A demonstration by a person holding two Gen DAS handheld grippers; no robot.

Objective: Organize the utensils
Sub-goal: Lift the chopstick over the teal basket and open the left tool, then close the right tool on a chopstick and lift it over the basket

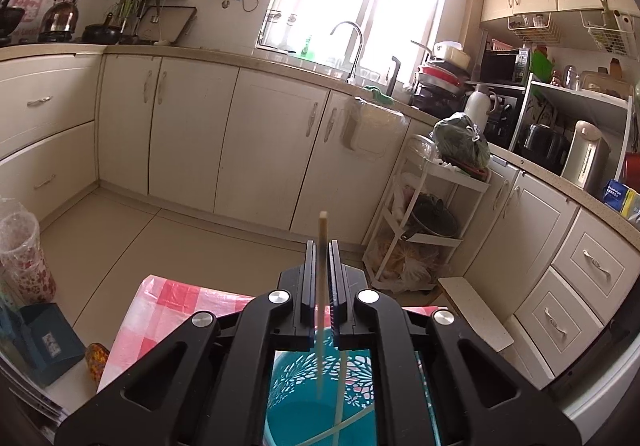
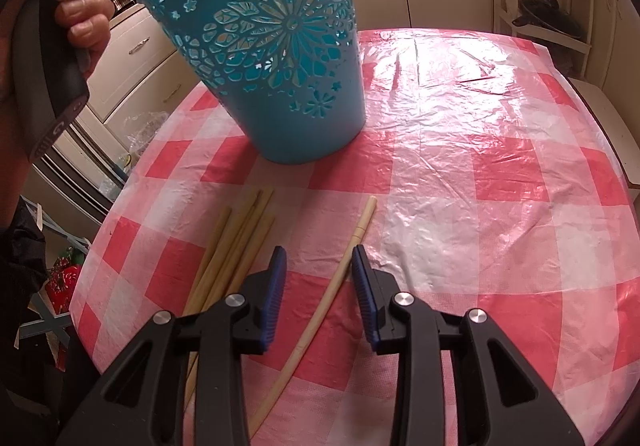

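**Chopstick held over bin; loose chopsticks on table**

Left wrist view: The left gripper [image 1: 322, 246] was clamped on one chopstick [image 1: 322, 234], which stood nearly upright between the closed jaws, its top end above the fingertips and its lower end hanging over the open mouth of the blue bin [image 1: 304, 406]. A second chopstick [image 1: 341, 394] leaned inside the bin. The bin stood on the checked tablecloth [image 1: 160, 306], with kitchen cabinets beyond.

Right wrist view: The right gripper [image 2: 319, 258] pointed down at the tablecloth [image 2: 460, 173] with its jaws partly apart. A single chopstick [image 2: 332, 286] lay on the cloth between the blue pads [image 2: 276, 286]; it ran close by the right pad, and contact could not be told. A bundle of chopsticks [image 2: 236, 246] lay just left of the gripper. The bin [image 2: 280, 57] stood upright farther back on the table. At upper left, a hand [image 2: 86, 17] gripped a dark handle.
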